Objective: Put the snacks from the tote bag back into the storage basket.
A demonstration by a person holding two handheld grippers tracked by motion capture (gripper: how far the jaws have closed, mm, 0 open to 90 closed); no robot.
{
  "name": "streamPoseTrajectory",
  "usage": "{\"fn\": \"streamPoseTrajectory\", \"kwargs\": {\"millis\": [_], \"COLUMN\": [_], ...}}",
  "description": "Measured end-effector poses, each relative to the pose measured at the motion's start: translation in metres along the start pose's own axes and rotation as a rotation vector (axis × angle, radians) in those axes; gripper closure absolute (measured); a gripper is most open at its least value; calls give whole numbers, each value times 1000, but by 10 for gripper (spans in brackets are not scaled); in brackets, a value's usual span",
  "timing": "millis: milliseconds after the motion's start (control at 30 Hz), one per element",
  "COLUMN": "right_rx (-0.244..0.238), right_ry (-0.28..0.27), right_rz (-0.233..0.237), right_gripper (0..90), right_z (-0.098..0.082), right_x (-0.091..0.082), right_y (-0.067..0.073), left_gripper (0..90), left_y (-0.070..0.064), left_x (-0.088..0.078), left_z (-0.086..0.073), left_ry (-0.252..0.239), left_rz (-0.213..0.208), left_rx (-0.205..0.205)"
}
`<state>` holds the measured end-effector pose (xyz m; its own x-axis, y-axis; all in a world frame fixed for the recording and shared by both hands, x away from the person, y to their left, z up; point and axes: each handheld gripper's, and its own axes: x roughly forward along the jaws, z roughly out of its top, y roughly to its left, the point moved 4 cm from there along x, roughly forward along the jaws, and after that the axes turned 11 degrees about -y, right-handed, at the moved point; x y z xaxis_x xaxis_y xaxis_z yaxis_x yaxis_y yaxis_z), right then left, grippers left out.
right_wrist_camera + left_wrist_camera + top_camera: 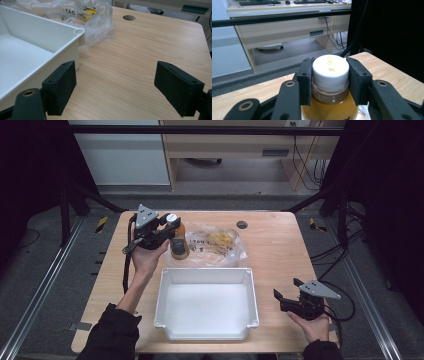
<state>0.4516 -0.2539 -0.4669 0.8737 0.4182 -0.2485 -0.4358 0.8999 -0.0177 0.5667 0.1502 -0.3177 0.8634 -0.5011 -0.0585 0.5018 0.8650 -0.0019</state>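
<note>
Amber liquid is showing through the bottle (329, 100) that we are gripping with our left gripper (170, 226). In the left gripper view, its two black pads (305, 80) are pressing on either side of the bottle's white cap (330, 72), one pad touching each flank, with the cap's top rising slightly above them. Below the pads the clear neck and the amber body are filling the space between the gripper's arms. From the high view, the bottle (178, 241) is standing upright at the far left part of the wooden table (280, 245), and our left hand (147, 257) is reaching forward behind the gripper.

Just beside the bottle, on the side away from our left hand, a crumpled clear plastic bag (215, 245) with dark printing and something yellow inside is lying on the table. Nearer to us than the bag, a white rectangular tray (206, 270) is sitting between our two grippers.

We are holding our right gripper (285, 300) low over the table, near the tray's right wall but apart from it. In the right gripper view its pads (61, 86) are standing wide apart with bare wood between them. Beyond the left pad, the tray's corner (78, 32) is showing, with the bag (97, 20) behind it. Farther ahead of the fingers, a small dark round cap (129, 17) is set flush in the tabletop.
</note>
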Motion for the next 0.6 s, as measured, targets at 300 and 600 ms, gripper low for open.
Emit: {"fn": "streamPoseTrajectory", "kwargs": {"millis": [300, 600], "right_rx": [-1, -2], "right_ry": [-4, -5], "right_rz": [-3, -4], "right_gripper": [179, 180], "right_z": [0, 1], "right_x": [-1, -2], "right_y": [0, -1], "left_gripper": [589, 589], "left_y": [-13, -20], "left_x": [-12, -29], "left_z": [10, 20], "left_ry": [-14, -26], "left_rz": [-37, -43], "left_rx": [0, 20]}}
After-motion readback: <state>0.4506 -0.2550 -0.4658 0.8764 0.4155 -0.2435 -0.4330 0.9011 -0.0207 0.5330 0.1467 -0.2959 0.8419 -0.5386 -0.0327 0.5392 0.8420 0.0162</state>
